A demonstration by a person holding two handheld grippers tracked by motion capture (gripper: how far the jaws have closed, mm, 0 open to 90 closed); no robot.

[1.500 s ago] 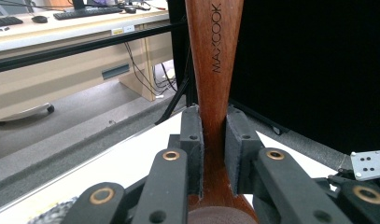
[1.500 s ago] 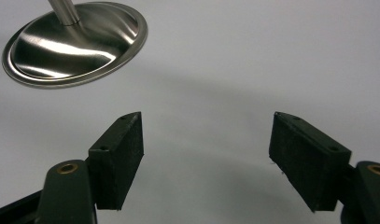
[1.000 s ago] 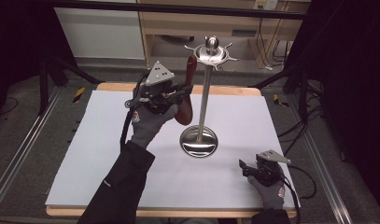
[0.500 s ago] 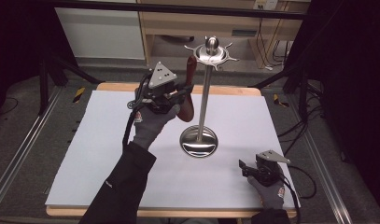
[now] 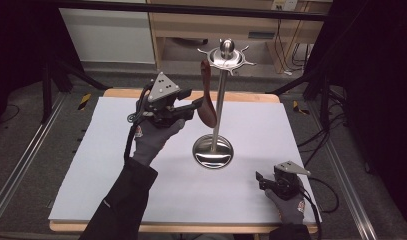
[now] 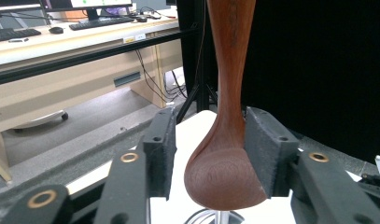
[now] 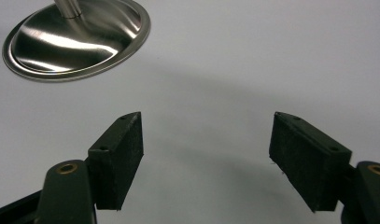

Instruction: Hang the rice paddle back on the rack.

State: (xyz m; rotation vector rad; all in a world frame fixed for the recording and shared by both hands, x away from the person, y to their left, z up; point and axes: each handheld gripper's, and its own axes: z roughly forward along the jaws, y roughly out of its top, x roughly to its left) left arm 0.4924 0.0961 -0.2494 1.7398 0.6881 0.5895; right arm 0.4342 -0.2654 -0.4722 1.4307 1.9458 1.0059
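Between the jaws of the left gripper (image 5: 191,107), which stand slightly apart with one pad touching it, the wooden spoon (image 5: 207,97) hangs upright just beside the stand (image 5: 219,107), handle up toward its hooks, while the right gripper (image 5: 263,180) rests released, well apart.

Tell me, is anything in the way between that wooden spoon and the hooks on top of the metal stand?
Nothing visible blocks it. The left tool has the wooden spoon between its jaws, though one pad stands slightly clear of it. The spoon is upright beside the stand's pole, handle tip just below a hook of the crown. The right tool rests open on the table.
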